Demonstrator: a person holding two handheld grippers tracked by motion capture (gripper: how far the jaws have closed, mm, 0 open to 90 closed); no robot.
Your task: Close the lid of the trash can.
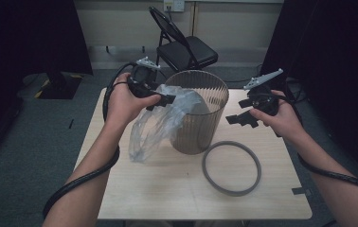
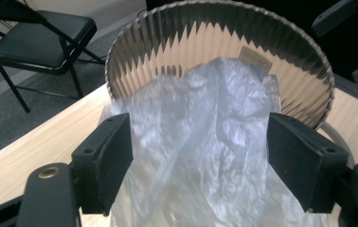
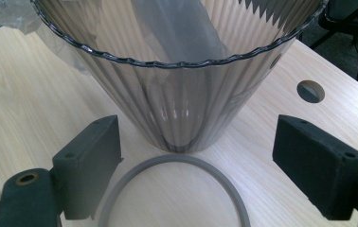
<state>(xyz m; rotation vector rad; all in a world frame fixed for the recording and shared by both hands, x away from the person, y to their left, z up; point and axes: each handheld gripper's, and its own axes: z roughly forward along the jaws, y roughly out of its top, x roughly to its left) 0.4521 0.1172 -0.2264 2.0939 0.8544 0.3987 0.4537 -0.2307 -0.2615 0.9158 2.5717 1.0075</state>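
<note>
Bin (image 1: 198, 113), ribbed and smoky-clear, stands upright near the middle of the bench (image 1: 167, 189), toward its far edge. Bag (image 1: 160, 120), thin clear plastic, lies partly inside the bin; the rest spills over the rim on the side facing the bench's left edge and hangs down to the benchtop. Left gripper (image 1: 160, 100) is held above that rim with its jaws spread wide; in the left gripper view the bag (image 2: 201, 142) lies loose between the pads (image 2: 108, 161), which do not press on it, so the claw is released. Right gripper (image 1: 238, 119) hovers beside the bin on the side toward the bench's right edge, jaws wide apart and holding nothing; between them the right gripper view shows the bin (image 3: 182, 94). Ring (image 1: 231, 168), grey, lies flat on the bench just in front of the bin, toward the near right corner. Chair (image 1: 184, 47) stands beyond the far edge.
</note>
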